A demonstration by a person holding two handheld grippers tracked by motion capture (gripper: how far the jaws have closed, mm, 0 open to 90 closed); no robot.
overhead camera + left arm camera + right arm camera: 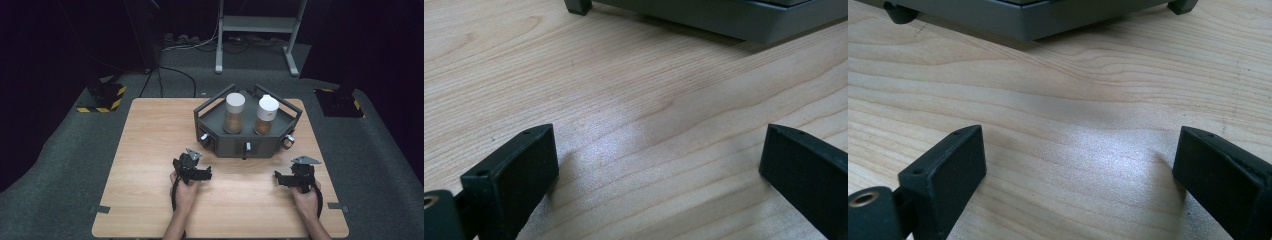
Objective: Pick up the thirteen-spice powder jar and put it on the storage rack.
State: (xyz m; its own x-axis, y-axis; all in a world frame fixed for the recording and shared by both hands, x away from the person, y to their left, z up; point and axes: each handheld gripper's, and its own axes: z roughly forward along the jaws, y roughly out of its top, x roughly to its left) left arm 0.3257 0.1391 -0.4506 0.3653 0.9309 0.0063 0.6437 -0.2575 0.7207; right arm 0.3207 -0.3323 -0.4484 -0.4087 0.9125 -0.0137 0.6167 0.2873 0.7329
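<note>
Here both grippers, left gripper (pixel 206 173) and right gripper (pixel 278 178), are rested on the worktop (pixel 150 150) with jaws apart and empty, aimed at the tray (pixel 218 143) just ahead, where two jars (pixel 234 114) are kept upright.

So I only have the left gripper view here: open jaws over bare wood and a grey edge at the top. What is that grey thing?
Observer: A dark grey tray standing on the wooden table, seen in the high view.
Operator: Anything in it?
Observer: Two jars, each holding something brown: the left jar has a flat white lid, the right jar a domed white one.
Operator: Where is the other gripper?
Observer: The right gripper is low over the table near the tray's front right, jaws apart, nothing between them.
Operator: And mine?
Observer: The left gripper sits before the tray's front left corner.
</note>
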